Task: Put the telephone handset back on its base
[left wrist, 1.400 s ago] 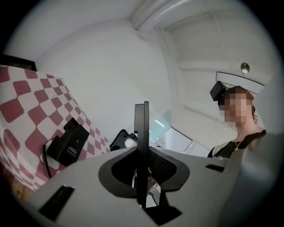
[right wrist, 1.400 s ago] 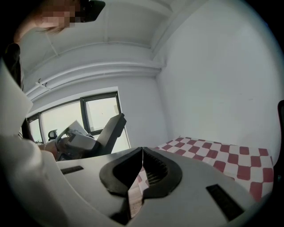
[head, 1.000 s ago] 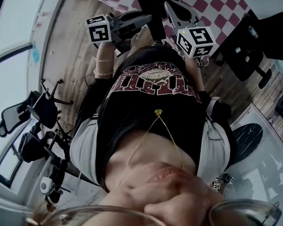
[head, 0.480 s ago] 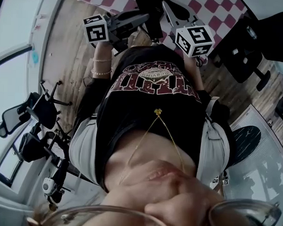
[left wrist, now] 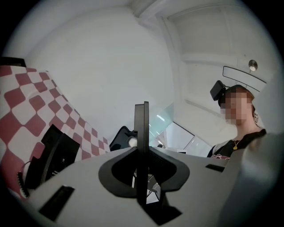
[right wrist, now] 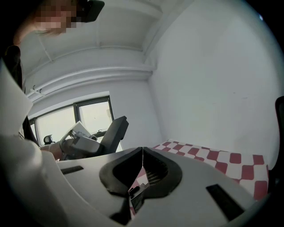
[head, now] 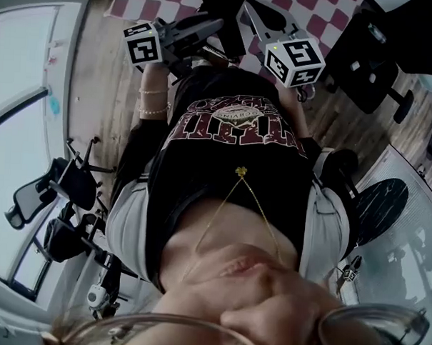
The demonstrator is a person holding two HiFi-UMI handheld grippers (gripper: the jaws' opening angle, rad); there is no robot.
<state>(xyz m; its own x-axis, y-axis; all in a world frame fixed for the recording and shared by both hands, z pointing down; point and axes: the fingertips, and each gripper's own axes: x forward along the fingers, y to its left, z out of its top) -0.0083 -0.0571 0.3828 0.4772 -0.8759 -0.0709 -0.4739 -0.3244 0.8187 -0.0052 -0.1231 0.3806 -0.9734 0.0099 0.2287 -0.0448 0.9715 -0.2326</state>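
Your left gripper (left wrist: pixel 142 111): jaws pressed flat together, nothing between them. Your right gripper (right wrist: pixel 141 153): jaws likewise closed and empty. Beyond the left jaws, the black telephone (left wrist: pixel 51 155) with its coiled cord rests on the bench's red-and-white checked cloth (left wrist: pixel 26 102), apart from both grippers; the handset's seating cannot be told.

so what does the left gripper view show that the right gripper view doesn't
Only the left gripper view: a black box on the checked cloth, maybe the telephone, and the person's necklace. Only the right gripper view: a window. Both: the checked cloth, the person's head camera, and their own gripper shut and empty, left gripper and right gripper alike.
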